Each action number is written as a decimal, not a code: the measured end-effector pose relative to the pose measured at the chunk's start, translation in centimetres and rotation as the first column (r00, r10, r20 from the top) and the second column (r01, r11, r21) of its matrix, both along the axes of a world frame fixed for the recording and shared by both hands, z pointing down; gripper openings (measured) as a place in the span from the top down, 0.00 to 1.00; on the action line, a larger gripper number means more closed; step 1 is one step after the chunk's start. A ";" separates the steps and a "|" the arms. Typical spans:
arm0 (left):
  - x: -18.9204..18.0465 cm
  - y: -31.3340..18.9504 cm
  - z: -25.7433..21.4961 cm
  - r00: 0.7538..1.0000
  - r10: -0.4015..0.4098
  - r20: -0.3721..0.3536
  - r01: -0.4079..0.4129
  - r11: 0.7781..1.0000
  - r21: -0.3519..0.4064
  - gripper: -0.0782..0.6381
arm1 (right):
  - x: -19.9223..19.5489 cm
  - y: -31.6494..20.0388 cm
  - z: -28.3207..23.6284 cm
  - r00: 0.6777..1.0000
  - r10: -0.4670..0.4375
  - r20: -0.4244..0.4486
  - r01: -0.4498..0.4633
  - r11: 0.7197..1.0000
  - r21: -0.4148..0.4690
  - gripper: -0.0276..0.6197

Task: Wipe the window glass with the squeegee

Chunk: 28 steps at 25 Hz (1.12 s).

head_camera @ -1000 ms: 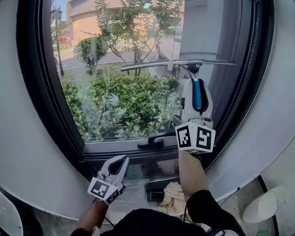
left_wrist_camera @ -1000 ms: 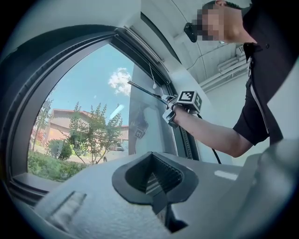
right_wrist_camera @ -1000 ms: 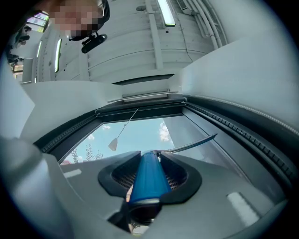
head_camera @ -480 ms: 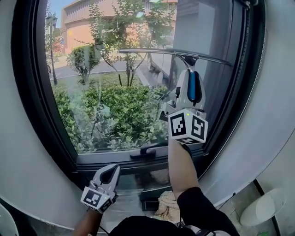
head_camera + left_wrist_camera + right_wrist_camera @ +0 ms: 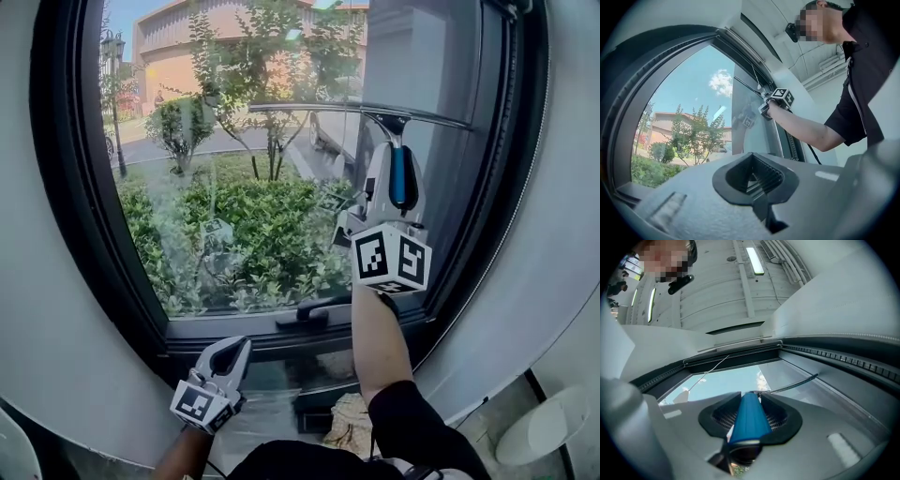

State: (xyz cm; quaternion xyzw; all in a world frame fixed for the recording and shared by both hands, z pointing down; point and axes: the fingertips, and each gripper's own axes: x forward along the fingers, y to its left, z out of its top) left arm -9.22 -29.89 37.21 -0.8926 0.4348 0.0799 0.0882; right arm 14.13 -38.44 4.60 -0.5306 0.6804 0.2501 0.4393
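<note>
The squeegee (image 5: 397, 169) has a blue handle and a long thin blade (image 5: 309, 108) that lies level against the upper window glass (image 5: 234, 187). My right gripper (image 5: 397, 187) is shut on the blue handle (image 5: 749, 420), held high at the right of the pane. The blade edge (image 5: 792, 385) shows past the jaws in the right gripper view. My left gripper (image 5: 228, 358) hangs low below the sill, shut with nothing in it. Its jaws (image 5: 754, 180) point up at the window.
A black window frame (image 5: 112, 262) rings the glass, with a dark latch handle (image 5: 314, 312) on the bottom rail. A crumpled cloth (image 5: 347, 417) lies on the floor below. A white curved object (image 5: 544, 422) sits at the lower right. Bushes and a building show outside.
The right gripper and squeegee rose from about mid-pane towards the top over the last second, then held nearly still. The left gripper stayed low below the sill.
</note>
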 end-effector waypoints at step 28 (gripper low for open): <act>1.5 0.5 0.6 0.999 0.007 -0.032 -0.007 1.000 -0.011 0.89 | 0.4 0.3 3.3 1.000 0.016 -0.025 -0.017 0.998 -0.053 0.75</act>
